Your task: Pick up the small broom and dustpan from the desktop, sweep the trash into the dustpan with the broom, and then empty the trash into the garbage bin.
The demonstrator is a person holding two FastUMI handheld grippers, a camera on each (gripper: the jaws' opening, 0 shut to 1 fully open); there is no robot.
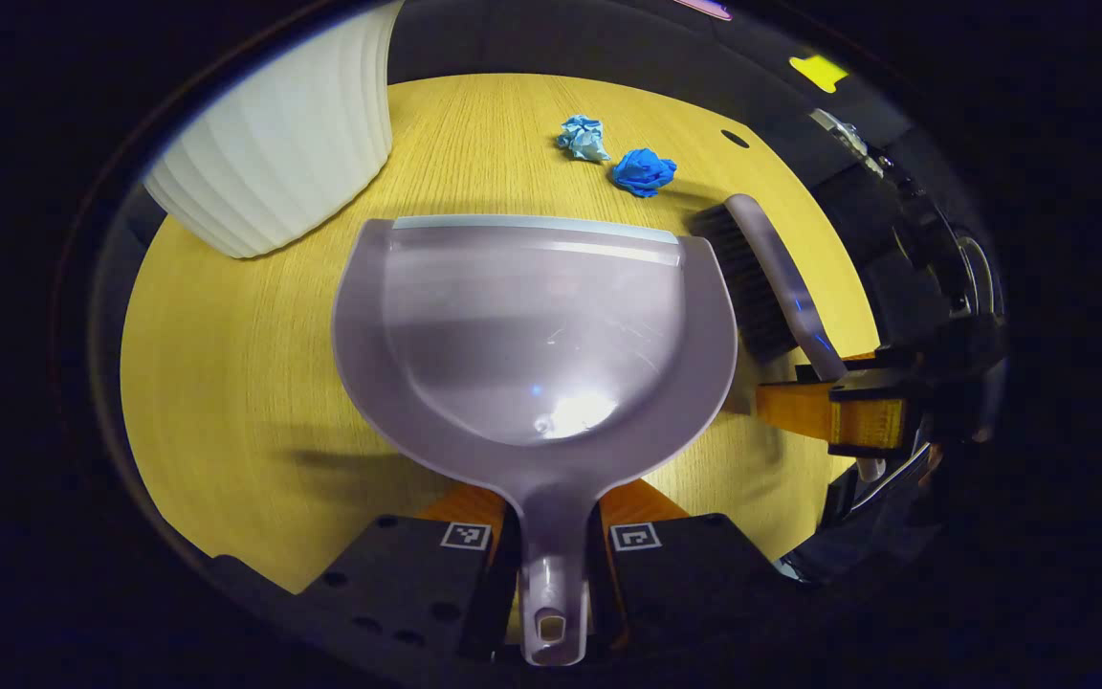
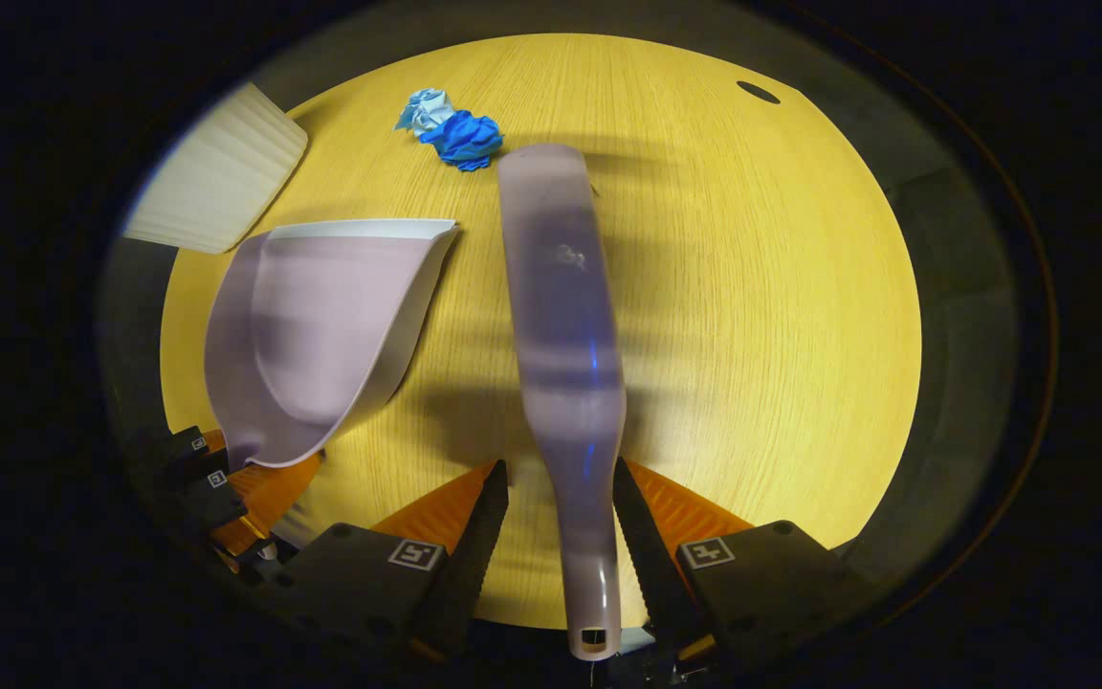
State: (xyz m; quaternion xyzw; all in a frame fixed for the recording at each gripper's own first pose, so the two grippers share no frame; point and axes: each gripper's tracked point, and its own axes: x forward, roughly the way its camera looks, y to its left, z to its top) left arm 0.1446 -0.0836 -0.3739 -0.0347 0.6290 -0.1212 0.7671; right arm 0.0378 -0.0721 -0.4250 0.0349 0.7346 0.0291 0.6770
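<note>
Already the left claw (image 1: 551,565) was clenched on the handle of the translucent mauve plastic dustpan (image 1: 532,325), lip toward two crumpled blue paper balls (image 1: 620,158) on the yellow wood-grain worktop (image 1: 226,383), ready to receive them. Beside it the right claw (image 2: 561,536) gripped the mauve-backed small broom (image 2: 561,306). Its dark bristles showed in the left gripper view, as did the ribbed white garbage bin (image 1: 274,144) close by; the right gripper view showed the broom's smooth back.

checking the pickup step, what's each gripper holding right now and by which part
The left gripper is shut on the dustpan, gripping its handle. The right gripper is shut on the broom, gripping its handle near the end.
</note>
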